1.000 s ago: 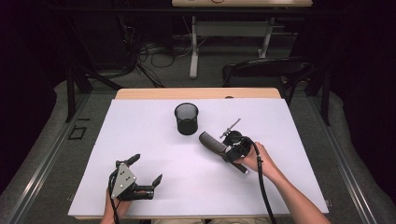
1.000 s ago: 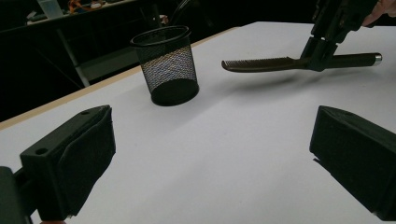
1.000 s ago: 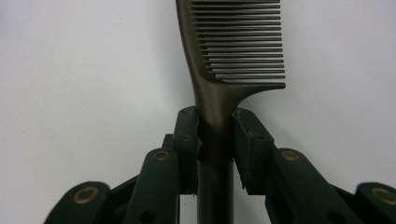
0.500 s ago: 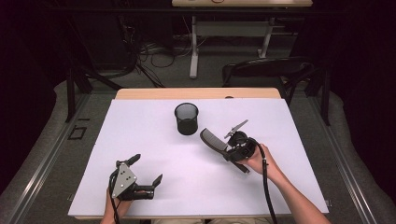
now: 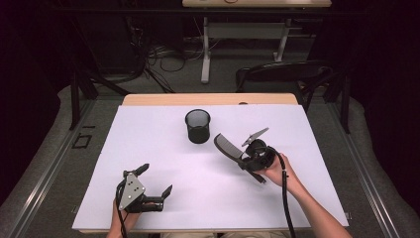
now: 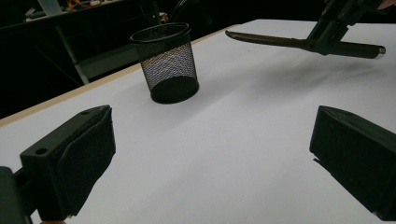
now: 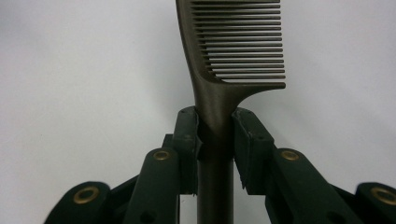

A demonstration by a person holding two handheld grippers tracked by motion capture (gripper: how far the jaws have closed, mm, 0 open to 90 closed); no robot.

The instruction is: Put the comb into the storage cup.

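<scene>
High view. Right gripper (image 5: 237, 154) carries a dark comb (image 5: 227, 147) above the white table cover (image 5: 163, 124), toothed end pointing up and left toward the black mesh pen cup (image 5: 198, 126). The comb tip sits near the cup, below and right of it, not over the rim. The right hand (image 5: 273, 171) grips the tool from behind, forearm entering from the lower right, cable trailing back along it. Left gripper (image 5: 155, 185) rests low on the cover near the front edge, well apart from cup and comb, its jaws spread with nothing between them.

Left gripper view. Both black jaws stand wide apart over bare cover. The cup (image 6: 167, 63) stands upright ahead; the comb (image 6: 271, 39) hangs level in the air at upper right, clear of the surface, a shadow beneath it.

Right gripper view. The jaws are pinched on the comb (image 7: 233, 51) at the neck, where the round handle meets the toothed blade; the pads (image 7: 189, 135) bear on both sides.

Judgement: the comb looks like light, stiff, smooth plastic, so it may twist in a pinch. The neck hold is sound; the fine teeth are the weak part and best left untouched. Tipping it upright should let it drop into the cup.
</scene>
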